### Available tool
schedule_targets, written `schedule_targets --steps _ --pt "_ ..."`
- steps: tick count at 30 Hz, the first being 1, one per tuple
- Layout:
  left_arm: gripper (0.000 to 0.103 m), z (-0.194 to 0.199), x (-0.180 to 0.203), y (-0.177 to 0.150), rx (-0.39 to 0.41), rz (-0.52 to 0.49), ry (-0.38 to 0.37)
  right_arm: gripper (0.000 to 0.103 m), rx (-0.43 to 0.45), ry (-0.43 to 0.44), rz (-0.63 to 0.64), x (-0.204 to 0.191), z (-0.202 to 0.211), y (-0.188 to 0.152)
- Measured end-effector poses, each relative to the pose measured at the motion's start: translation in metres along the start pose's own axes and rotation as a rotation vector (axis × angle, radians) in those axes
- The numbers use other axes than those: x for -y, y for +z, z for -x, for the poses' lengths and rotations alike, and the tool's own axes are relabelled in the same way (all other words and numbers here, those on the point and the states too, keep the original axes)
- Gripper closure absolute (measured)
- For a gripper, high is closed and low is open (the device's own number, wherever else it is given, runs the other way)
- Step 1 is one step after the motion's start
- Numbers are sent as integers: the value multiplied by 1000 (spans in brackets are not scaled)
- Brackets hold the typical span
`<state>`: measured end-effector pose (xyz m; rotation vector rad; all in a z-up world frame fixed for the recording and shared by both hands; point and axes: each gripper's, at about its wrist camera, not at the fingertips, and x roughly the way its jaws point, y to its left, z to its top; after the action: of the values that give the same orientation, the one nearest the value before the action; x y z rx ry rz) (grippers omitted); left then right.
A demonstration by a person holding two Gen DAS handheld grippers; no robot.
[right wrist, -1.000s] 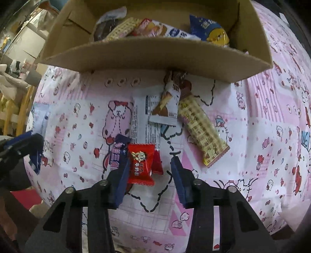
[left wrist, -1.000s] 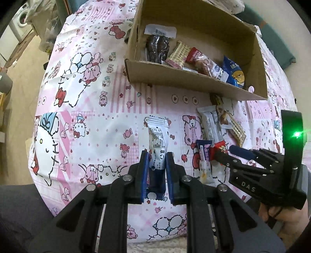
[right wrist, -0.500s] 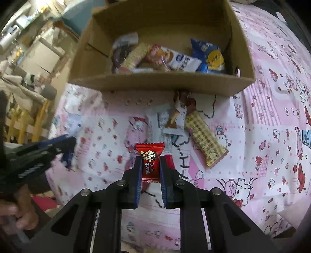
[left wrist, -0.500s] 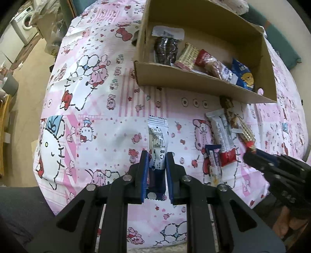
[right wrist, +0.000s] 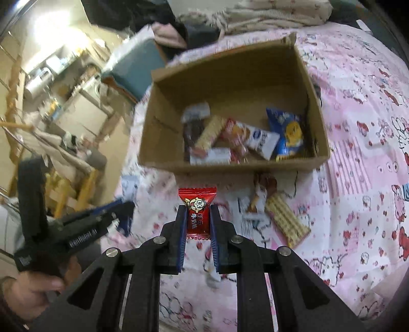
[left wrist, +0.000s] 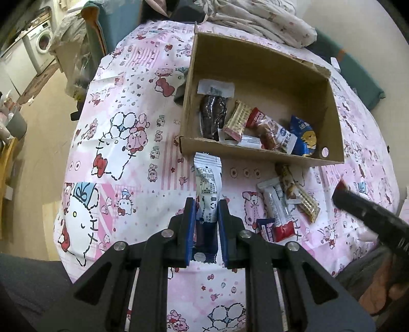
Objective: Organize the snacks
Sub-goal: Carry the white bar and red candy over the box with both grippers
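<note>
My left gripper (left wrist: 206, 204) is shut on a white and blue snack packet (left wrist: 207, 184), which sticks up between the blue pads, lifted above the pink cartoon tablecloth (left wrist: 122, 163). A red candy wrapper (right wrist: 197, 204) is clamped in my right gripper (right wrist: 197, 212), also raised off the cloth. Ahead of both stands an open cardboard box (left wrist: 258, 152) (right wrist: 230, 167) holding several snacks. In the left wrist view the right gripper (left wrist: 368, 214) enters from the right; the right wrist view shows the left gripper (right wrist: 76, 227) in a hand at the left.
Loose snacks lie on the cloth in front of the box: a white bar (left wrist: 274, 201), a wafer pack (left wrist: 308, 204) (right wrist: 286, 222) and a small red and blue packet (left wrist: 276, 228). Folded bedding (left wrist: 255, 18) lies behind the box. The cloth's left edge drops to a floor (left wrist: 41, 127).
The right gripper closed on the red candy and lifted it. Both grippers rose and tilted up towards the box, so it now shows more fully with the room behind.
</note>
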<state>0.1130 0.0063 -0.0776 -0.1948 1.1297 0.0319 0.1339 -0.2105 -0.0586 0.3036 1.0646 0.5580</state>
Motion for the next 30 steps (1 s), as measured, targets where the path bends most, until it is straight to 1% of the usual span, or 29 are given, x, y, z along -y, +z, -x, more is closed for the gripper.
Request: schedule_targets --steps 4,7,10,12,15,20,26,30 --pt "89 2 -1 4 -4 13 -6 85 48 11 -22 2 5 9" --pt "89 9 2 16 20 6 -10 85 90 19 -44 7 10 16" --pt "89 16 6 35 53 -3 -13 85 129 3 -38 10 13 27" --pt "89 17 11 47 70 -24 -1 85 146 -8 -31 13 15 35" --pt "89 18 18 67 97 -50 14 85 172 -8 -68 24 17 46" --pt "89 17 27 96 143 -67 13 85 195 -17 -98 37 16 60" --pt "89 5 37 122 157 -84 19 85 203 -41 -106 48 5 80" --pt "89 -8 43 136 164 -96 21 85 184 -66 -107 55 -10 92"
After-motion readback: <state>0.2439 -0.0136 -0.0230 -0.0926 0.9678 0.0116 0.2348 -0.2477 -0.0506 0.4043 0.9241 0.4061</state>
